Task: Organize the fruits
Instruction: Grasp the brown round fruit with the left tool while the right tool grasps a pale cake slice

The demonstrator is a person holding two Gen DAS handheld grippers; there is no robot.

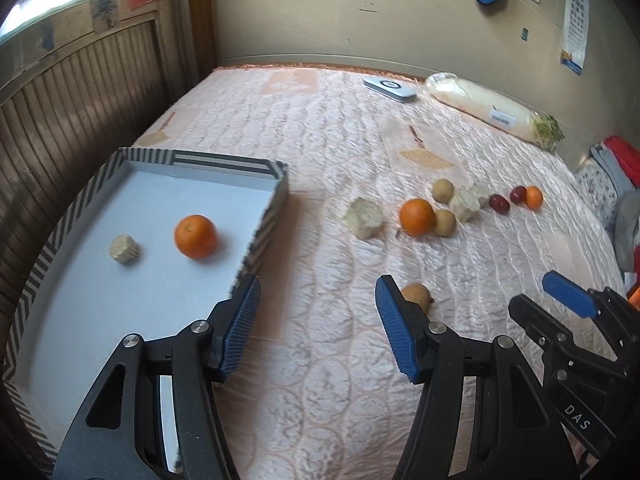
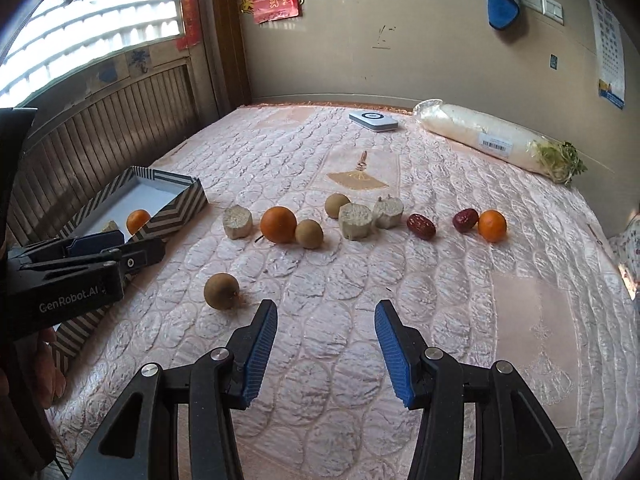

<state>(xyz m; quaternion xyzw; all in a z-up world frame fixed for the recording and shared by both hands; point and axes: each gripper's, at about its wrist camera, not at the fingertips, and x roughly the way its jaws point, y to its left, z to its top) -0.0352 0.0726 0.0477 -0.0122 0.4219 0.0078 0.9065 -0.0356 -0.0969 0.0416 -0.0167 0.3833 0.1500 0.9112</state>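
The left tool [image 1: 318,328] hangs over the pink quilted bed [image 1: 320,380] with its blue pads [image 1: 239,328] apart at a middling width and nothing between them, its left finger just over the near corner of the striped tray [image 1: 272,204]; the right tool [image 2: 326,350] stands likewise half spread and empty over bare quilt, its fingers [image 2: 260,354] clear of every fruit. Inside the tray lie one orange [image 1: 195,236] and a pale cut chunk [image 1: 124,248], a little apart on the white floor; the rest of the fruit is on the bed outside it. A lone brown round fruit [image 2: 221,291] sits nearest, ahead and to the left of the right tool and partly hidden behind the left tool's right finger in the left view; farther off runs a loose row: a pale chunk [image 2: 237,221], a large orange [image 2: 278,224] touching a brown fruit [image 2: 309,233], another brown fruit [image 2: 337,205] behind, two more pale chunks [image 2: 355,221] side by side, two dark red dates [image 2: 421,227] and a small orange [image 2: 491,225] beside the second date. Near the far wall lie a wrapped white radish [image 2: 480,136] and a flat white device [image 2: 373,121].
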